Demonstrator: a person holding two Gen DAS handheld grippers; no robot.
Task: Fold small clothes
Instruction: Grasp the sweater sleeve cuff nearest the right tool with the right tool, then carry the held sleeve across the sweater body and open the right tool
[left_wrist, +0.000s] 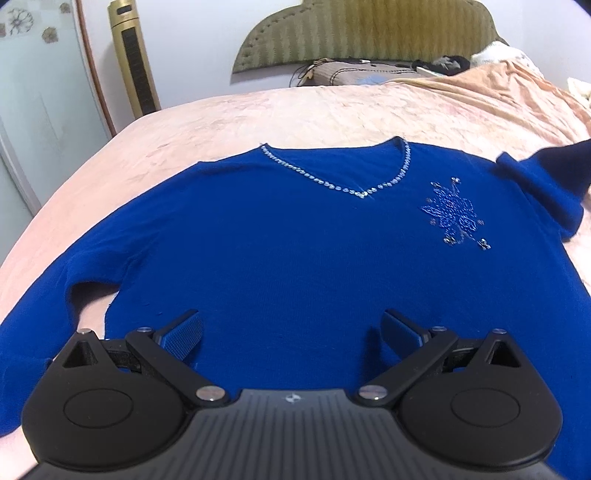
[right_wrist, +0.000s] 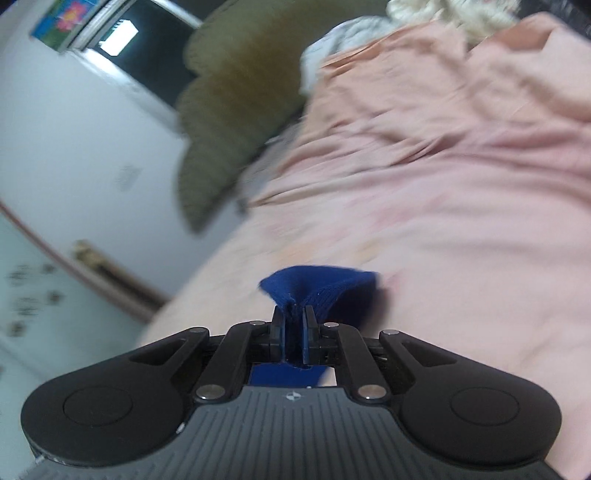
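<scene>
A royal blue V-neck sweater (left_wrist: 280, 236) with a rhinestone neckline and a beaded chest motif lies face up on the pink bedspread (left_wrist: 229, 118). My left gripper (left_wrist: 291, 332) is open and empty, hovering over the sweater's lower body. The sweater's right sleeve (left_wrist: 543, 177) is lifted off the bed at the right edge. In the right wrist view, my right gripper (right_wrist: 294, 321) is shut on a bunched blue sleeve end (right_wrist: 325, 288), held above the bedspread (right_wrist: 443, 221). That view is blurred.
An olive padded headboard (left_wrist: 369, 33) stands at the far end, with a pillow and dark items (left_wrist: 439, 62) before it. A gold tower fan (left_wrist: 135, 55) and a glass door (left_wrist: 33, 110) stand left of the bed. Rumpled bedding (left_wrist: 517, 88) lies far right.
</scene>
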